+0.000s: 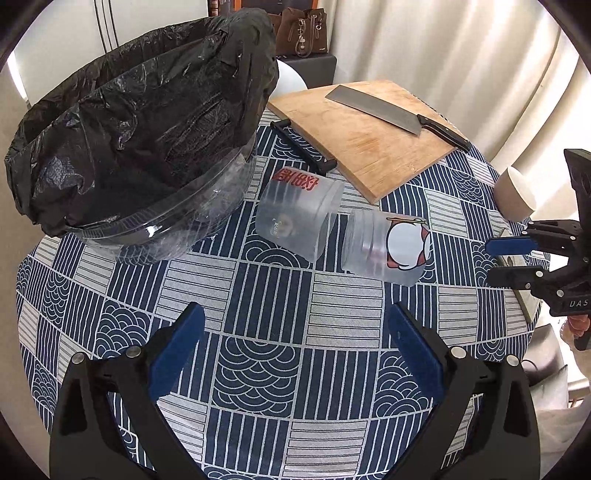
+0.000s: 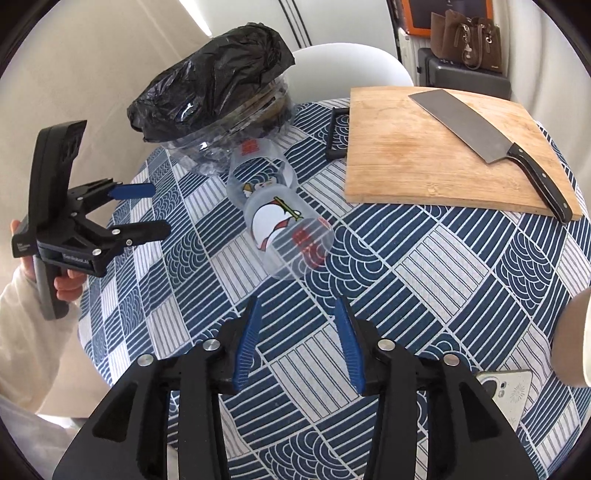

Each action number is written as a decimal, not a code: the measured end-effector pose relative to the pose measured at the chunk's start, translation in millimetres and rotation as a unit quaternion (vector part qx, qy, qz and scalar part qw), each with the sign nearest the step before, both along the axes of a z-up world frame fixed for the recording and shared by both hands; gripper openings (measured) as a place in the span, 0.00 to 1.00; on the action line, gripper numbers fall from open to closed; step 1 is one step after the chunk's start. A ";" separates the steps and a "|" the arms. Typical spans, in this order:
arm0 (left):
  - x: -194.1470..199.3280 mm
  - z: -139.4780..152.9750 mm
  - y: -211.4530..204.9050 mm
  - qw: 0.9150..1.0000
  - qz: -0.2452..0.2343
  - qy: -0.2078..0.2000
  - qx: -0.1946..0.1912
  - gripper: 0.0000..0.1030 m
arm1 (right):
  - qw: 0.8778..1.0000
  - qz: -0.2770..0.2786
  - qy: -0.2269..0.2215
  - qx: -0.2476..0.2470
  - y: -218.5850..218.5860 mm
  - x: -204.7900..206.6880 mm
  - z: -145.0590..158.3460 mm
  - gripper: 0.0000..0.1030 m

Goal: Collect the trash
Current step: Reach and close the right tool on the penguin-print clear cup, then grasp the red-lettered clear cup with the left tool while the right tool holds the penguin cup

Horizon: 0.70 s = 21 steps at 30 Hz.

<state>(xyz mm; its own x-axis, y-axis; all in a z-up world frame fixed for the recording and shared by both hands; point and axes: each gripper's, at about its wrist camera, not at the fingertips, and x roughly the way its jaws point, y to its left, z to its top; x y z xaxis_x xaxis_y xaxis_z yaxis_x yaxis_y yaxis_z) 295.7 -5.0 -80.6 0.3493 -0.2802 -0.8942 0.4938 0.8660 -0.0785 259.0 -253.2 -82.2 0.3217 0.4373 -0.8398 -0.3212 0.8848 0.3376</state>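
Two clear plastic cups lie on their sides on the patterned tablecloth: one with red print (image 1: 299, 210) (image 2: 260, 171) next to the bin, one with a penguin picture (image 1: 388, 245) (image 2: 288, 236) beside it. A clear bin lined with a black trash bag (image 1: 147, 136) (image 2: 218, 99) stands at the left. My left gripper (image 1: 295, 332) (image 2: 147, 210) is open and empty, a little short of the cups. My right gripper (image 2: 299, 314) (image 1: 506, 260) is open and empty, pointing at the penguin cup from the other side.
A wooden cutting board (image 1: 369, 140) (image 2: 424, 155) with a cleaver (image 1: 395, 114) (image 2: 491, 140) lies behind the cups. A paper cup (image 1: 515, 197) and a phone (image 2: 513, 391) sit near the table's right edge. A brown bag (image 1: 303, 31) stands behind the table.
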 end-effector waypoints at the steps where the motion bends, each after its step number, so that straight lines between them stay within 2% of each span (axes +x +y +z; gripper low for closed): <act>1: 4.8 -1.7 0.0 1.000 -0.002 0.002 -0.002 0.94 | 1.000 0.003 0.002 -0.001 3.9 3.4 -2.3 0.48; 13: 30.6 -18.3 6.1 1.000 -0.022 0.021 0.000 0.94 | 0.998 0.006 0.037 0.054 40.7 42.7 -34.3 0.49; 15: 31.5 -21.8 5.6 0.999 -0.028 0.025 0.005 0.94 | 0.997 0.006 0.042 0.061 42.6 48.5 -37.1 0.38; 16: 31.9 -23.8 5.1 0.999 -0.031 0.025 0.007 0.94 | 0.997 0.009 0.049 0.066 44.5 51.3 -39.2 0.15; 17: 32.3 -25.6 4.7 0.999 -0.033 0.026 0.009 0.94 | 0.996 0.014 0.057 0.071 46.1 54.1 -41.5 0.05; 21: 34.3 -31.8 0.7 0.998 -0.043 0.033 0.012 0.94 | 0.998 0.023 0.037 0.052 47.7 53.4 -34.9 0.02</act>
<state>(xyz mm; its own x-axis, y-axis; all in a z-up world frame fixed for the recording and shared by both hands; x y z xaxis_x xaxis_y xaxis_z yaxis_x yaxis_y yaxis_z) 329.9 -4.2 -112.4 0.2659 -0.2851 -0.9209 0.5603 0.8230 -0.0930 312.4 -205.5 -117.1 0.2377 0.5358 -0.8102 -0.3312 0.8289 0.4509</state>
